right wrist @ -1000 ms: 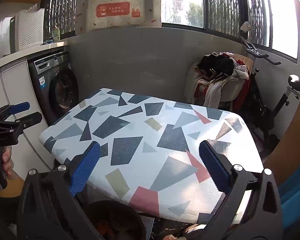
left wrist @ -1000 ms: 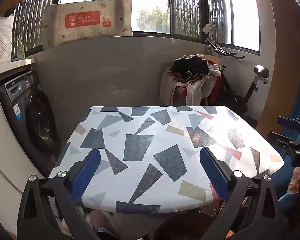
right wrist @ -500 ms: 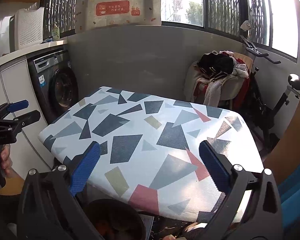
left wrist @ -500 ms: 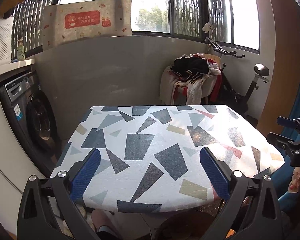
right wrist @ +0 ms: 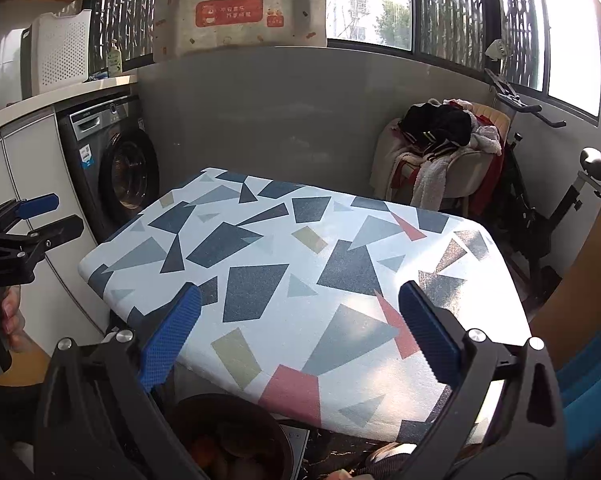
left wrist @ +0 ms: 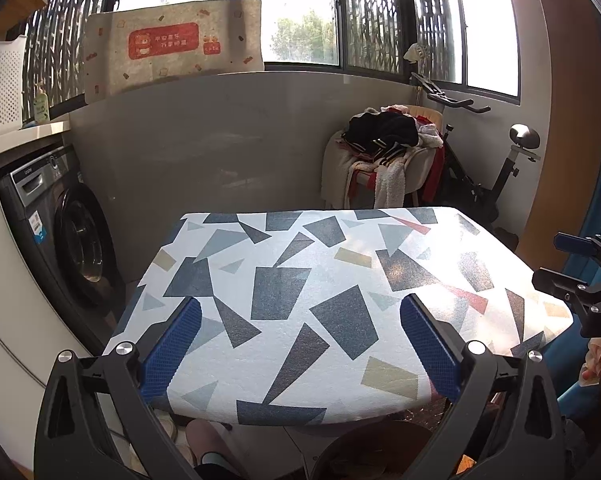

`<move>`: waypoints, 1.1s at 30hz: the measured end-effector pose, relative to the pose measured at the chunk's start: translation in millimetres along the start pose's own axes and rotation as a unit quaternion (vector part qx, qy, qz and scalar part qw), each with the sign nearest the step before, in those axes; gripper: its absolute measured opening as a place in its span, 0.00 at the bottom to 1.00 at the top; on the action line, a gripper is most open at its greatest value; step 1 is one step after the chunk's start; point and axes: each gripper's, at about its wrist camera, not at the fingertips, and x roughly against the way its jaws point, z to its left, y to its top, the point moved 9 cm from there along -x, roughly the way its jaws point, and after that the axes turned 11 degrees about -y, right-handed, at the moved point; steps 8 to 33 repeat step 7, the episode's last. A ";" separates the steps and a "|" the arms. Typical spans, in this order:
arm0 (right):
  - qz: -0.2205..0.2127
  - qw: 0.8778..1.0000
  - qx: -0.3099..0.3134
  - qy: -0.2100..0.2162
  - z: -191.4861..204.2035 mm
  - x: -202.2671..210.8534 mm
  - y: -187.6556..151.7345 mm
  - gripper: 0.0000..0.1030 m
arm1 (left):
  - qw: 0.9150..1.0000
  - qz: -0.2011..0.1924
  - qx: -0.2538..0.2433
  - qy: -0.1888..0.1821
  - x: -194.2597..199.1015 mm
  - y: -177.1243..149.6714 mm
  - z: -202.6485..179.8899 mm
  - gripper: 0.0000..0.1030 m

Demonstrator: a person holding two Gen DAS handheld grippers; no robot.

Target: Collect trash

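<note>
Both the left gripper (left wrist: 300, 322) and the right gripper (right wrist: 299, 310) are held spread wide above the table (left wrist: 300, 272), nothing between the fingers; no trash is seen ahead; a dark bin (right wrist: 228, 436) sits below the right gripper, contents judged collected trash.

- A dark round bin (right wrist: 232, 436) sits on the floor at 6 o'clock, under the patterned table's (right wrist: 300, 272) near edge, holding orange and brownish scraps.
</note>
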 end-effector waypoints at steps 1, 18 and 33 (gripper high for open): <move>0.001 1.000 0.000 0.000 0.2 -0.4 -0.6 0.94 | 1.000 0.001 0.000 0.000 0.0 -0.5 0.9 0.94; 0.004 1.000 -0.001 0.000 -0.1 -2.5 -2.7 0.94 | 1.000 0.009 0.002 0.001 -4.8 -4.1 -0.1 0.94; 0.004 1.000 -0.001 0.000 -0.1 -2.5 -2.7 0.94 | 1.000 0.009 0.002 0.001 -4.8 -4.1 -0.1 0.94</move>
